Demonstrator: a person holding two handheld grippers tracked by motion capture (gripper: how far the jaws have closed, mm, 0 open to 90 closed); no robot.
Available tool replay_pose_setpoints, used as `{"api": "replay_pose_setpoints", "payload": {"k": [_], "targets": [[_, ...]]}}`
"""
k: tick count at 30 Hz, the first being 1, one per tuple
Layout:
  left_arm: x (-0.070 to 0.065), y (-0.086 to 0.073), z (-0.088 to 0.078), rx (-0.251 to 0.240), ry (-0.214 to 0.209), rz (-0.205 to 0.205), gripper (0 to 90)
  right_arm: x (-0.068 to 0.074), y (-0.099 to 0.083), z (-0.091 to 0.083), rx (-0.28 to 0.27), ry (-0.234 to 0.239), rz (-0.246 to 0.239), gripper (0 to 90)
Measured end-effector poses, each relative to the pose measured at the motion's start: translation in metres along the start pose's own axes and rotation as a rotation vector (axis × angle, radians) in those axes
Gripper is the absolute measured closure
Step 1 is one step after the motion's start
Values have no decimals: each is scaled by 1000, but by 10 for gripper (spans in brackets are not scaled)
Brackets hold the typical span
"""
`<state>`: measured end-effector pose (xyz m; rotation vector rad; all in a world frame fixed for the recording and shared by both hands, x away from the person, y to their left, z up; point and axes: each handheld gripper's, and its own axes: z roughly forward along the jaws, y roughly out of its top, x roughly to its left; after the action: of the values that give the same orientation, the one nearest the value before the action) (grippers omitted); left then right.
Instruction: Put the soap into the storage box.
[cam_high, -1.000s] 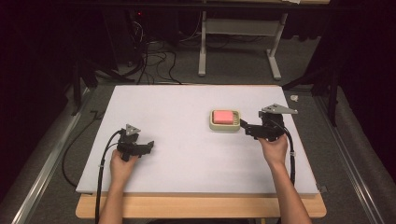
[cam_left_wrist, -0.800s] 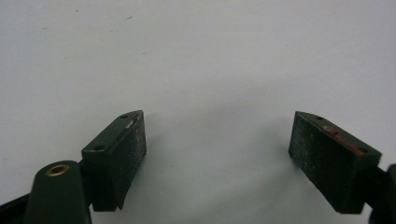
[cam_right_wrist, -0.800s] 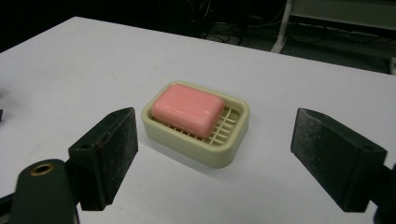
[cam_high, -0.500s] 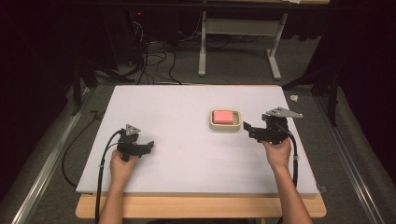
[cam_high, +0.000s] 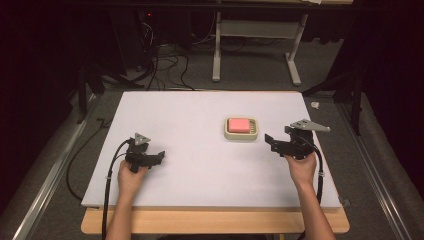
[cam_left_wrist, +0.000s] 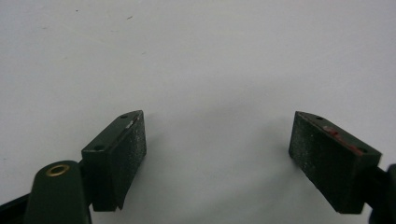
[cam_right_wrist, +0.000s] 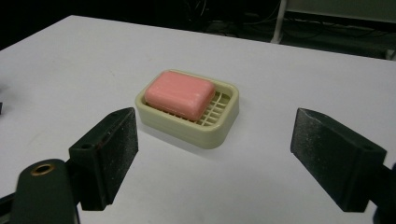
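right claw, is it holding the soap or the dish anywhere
No. The right claw is open with nothing between its jaws; the pink soap lies in its dish ahead of it, untouched. The left claw is open over bare table.

A lab: white work table (cam_high: 200, 120), loose floor cables (cam_high: 165, 65), dark surroundings.

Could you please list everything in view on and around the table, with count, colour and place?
soap: 1, pink, lying in the dish
dish: 1, cream, on the board right of centre, ahead of the right gripper
board: 1, white, covering the table
table: 1, wooden, its edge showing under the board's near side
stand: 1, pale grey, on the floor behind the table
cables: several, black, on the floor behind the table
left gripper: 1, black, jaws open, near left of the board
right gripper: 1, black, jaws open, right of the dish
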<state>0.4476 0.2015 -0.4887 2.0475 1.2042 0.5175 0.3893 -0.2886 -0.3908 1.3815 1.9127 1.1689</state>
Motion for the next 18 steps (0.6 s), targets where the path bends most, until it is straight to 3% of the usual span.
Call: {"api": "replay_pose_setpoints", "payload": {"k": [18], "targets": [[0,0,0,-1,1,0,193,-4,-19,-10,0,7,34,158]]}}
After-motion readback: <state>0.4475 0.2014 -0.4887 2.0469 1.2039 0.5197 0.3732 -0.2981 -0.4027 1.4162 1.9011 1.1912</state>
